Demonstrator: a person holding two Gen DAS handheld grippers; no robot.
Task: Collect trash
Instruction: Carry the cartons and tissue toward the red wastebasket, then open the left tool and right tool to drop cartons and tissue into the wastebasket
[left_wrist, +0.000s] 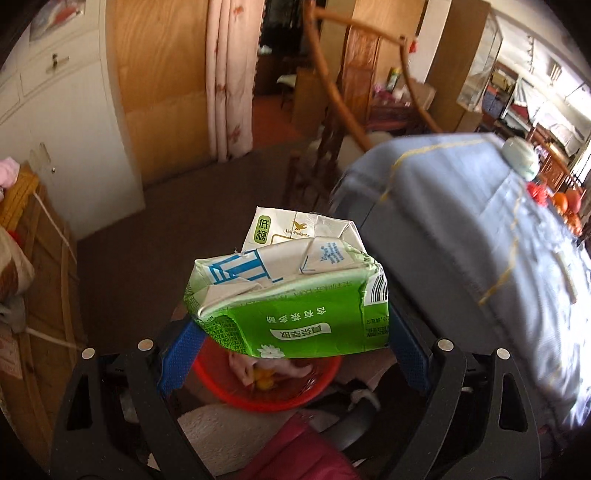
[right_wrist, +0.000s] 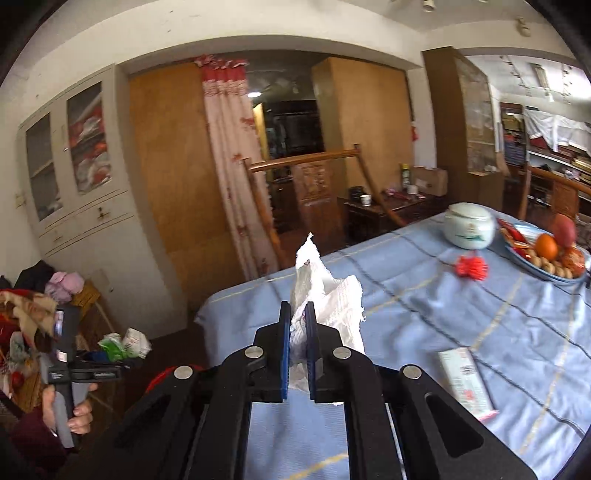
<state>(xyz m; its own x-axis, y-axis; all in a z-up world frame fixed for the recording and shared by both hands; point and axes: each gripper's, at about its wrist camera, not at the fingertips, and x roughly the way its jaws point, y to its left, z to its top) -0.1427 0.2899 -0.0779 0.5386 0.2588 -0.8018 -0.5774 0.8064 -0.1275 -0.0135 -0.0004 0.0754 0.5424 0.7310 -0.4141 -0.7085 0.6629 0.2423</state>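
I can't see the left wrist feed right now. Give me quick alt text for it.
The left gripper holds a crushed green and white drink carton between its blue fingers, above a red basket that already has scraps in it. A table under a blue cloth lies to the right, blurred.

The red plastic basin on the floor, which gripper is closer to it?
Left. The left gripper holds a crushed green carton right above the red plastic basin; the right gripper holds white tissue over the blue tablecloth.
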